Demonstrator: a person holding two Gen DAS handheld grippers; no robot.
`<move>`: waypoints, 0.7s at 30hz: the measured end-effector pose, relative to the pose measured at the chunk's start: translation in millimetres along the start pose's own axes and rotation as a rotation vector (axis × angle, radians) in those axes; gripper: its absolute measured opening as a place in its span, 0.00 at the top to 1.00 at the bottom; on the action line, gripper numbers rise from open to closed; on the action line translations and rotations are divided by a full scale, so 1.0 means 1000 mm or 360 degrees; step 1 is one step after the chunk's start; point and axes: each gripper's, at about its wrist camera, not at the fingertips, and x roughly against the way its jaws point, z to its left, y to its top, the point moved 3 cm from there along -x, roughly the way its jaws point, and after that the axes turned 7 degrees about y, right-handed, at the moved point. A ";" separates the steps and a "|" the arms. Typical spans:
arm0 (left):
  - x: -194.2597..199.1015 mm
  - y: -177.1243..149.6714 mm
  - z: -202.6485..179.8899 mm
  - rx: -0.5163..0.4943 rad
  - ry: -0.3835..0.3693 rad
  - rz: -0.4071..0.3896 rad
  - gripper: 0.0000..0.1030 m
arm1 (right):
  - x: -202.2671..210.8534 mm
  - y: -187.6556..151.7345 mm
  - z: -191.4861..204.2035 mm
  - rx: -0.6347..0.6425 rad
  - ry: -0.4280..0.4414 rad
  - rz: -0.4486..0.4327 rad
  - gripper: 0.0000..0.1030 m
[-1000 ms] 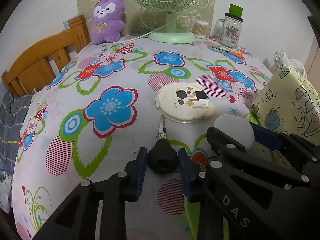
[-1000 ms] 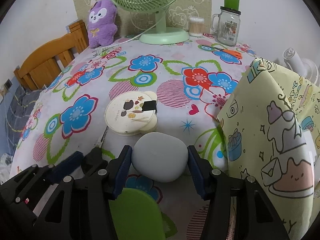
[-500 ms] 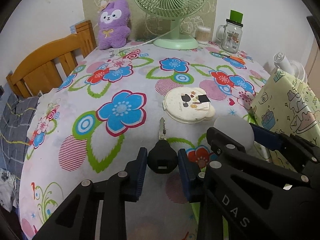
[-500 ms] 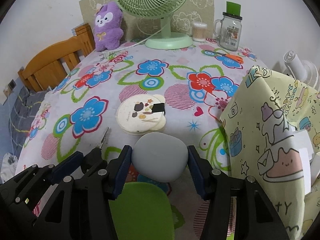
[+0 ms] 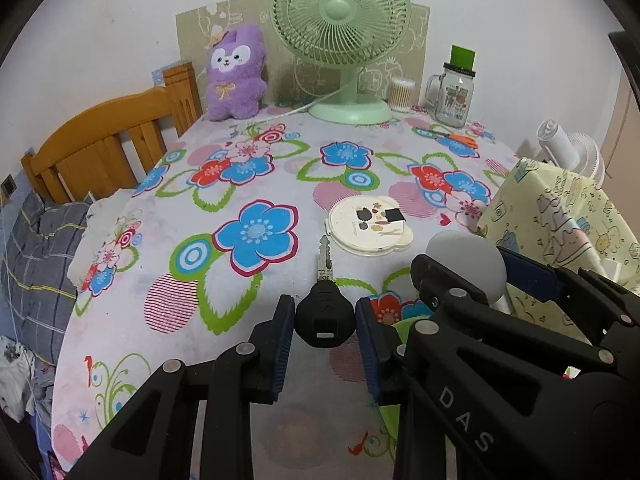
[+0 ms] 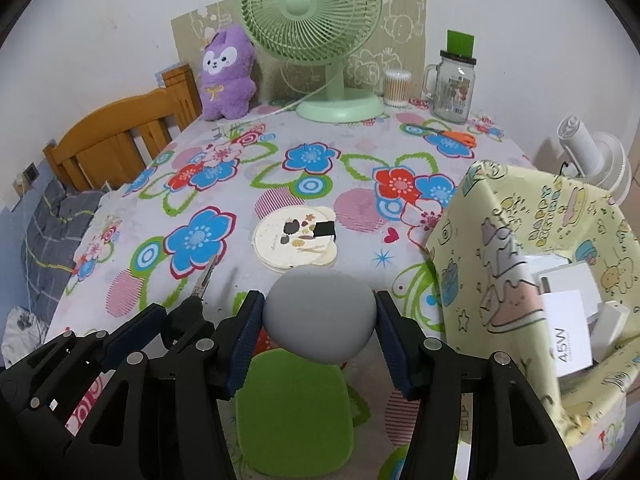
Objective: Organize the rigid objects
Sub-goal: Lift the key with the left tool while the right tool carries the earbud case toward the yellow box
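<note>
Both grippers have risen off the tablecloth (image 5: 248,420): the left gripper (image 5: 325,322) clamps the key (image 5: 325,312), the right gripper (image 6: 319,322) clamps the grey case (image 6: 319,316), ready for the yellow bag (image 6: 520,248) at the right edge

One key (image 5: 325,312), one grey case (image 6: 320,316), one round tin (image 5: 370,230), two fans (image 5: 340,36) (image 5: 570,152), one jar (image 5: 454,92).

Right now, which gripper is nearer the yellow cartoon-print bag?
Right. The right gripper, holding the grey oval object, sits beside the bag; the left gripper, holding the key, is farther left.
</note>
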 end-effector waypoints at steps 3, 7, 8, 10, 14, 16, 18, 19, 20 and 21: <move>0.008 0.000 0.001 0.0005 -0.0006 -0.0021 0.70 | 0.008 0.000 0.002 0.0007 -0.0002 -0.0019 0.42; 0.021 0.000 0.001 0.0011 -0.0008 -0.0054 0.70 | 0.021 0.000 0.004 0.0019 -0.0006 -0.0050 0.42; 0.024 -0.001 0.001 0.0012 -0.0008 -0.0063 0.70 | 0.025 0.000 0.005 0.0021 -0.0008 -0.0058 0.42; 0.031 0.000 0.000 0.0014 -0.0008 -0.0082 0.70 | 0.032 0.000 0.005 0.0024 -0.0011 -0.0076 0.42; 0.045 0.001 -0.001 0.0016 -0.0012 -0.0120 0.70 | 0.046 0.001 0.007 0.0026 -0.0010 -0.0109 0.42; 0.051 0.002 -0.003 0.0017 -0.0014 -0.0140 0.70 | 0.054 0.002 0.006 0.0031 -0.0012 -0.0128 0.42; 0.057 0.003 -0.004 0.0020 -0.0020 -0.0151 0.70 | 0.061 0.003 0.006 0.0034 -0.0013 -0.0143 0.42; 0.060 0.003 -0.005 0.0021 -0.0024 -0.0154 0.70 | 0.065 0.003 0.006 0.0035 -0.0012 -0.0150 0.42; 0.063 0.003 -0.006 0.0019 -0.0024 -0.0161 0.70 | 0.068 0.003 0.006 0.0036 -0.0011 -0.0154 0.42; 0.066 0.003 -0.006 0.0018 -0.0022 -0.0166 0.70 | 0.071 0.003 0.006 0.0036 -0.0009 -0.0159 0.42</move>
